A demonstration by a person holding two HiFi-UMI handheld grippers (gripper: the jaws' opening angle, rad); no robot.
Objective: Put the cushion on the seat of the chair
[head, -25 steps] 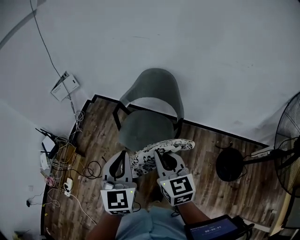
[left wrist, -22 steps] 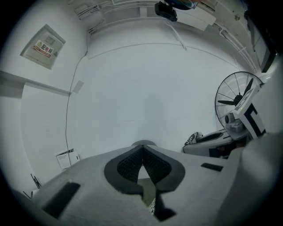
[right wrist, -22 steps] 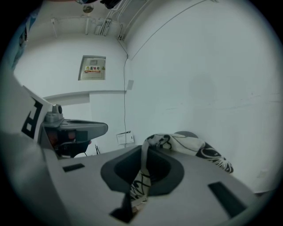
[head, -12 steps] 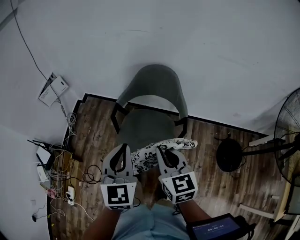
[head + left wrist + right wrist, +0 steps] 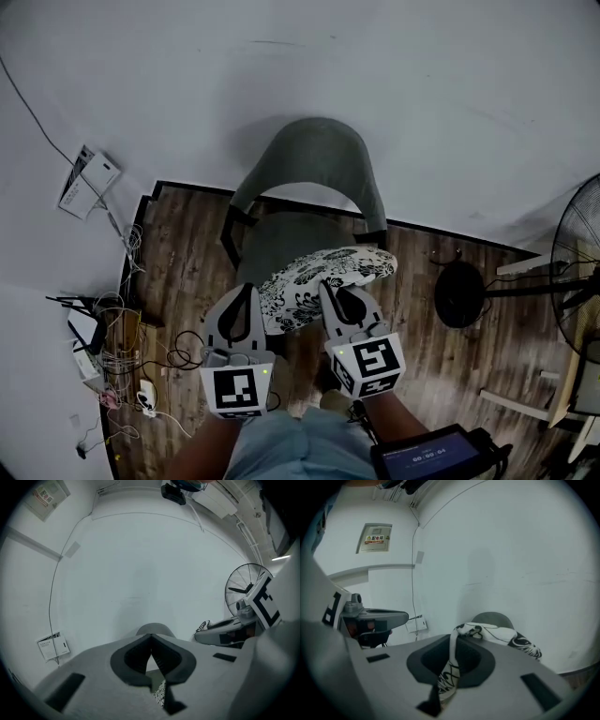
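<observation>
The grey chair [image 5: 317, 164] stands against the white wall, its seat [image 5: 272, 242] facing me. A white cushion [image 5: 319, 281] with a black floral print hangs over the seat's front edge, held up between both grippers. My left gripper [image 5: 247, 292] is shut on the cushion's left edge; a strip of the print [image 5: 160, 693] shows in the slit under its closed jaws [image 5: 150, 639]. My right gripper [image 5: 330, 289] is shut on the right edge, and the fabric [image 5: 449, 667] runs up through its jaws [image 5: 452, 637] and drapes ahead toward the chair back [image 5: 492, 618].
A standing fan [image 5: 577, 272] and its round black base [image 5: 459, 295] are on the wooden floor to the right. A tangle of cables and small devices [image 5: 103, 337] lies at the left wall. A tablet [image 5: 427, 459] is at the bottom edge.
Both grippers have carried the cushion forward and lower toward the chair. The cushion now overlaps the seat's front edge and lies flatter, showing more of its top.
</observation>
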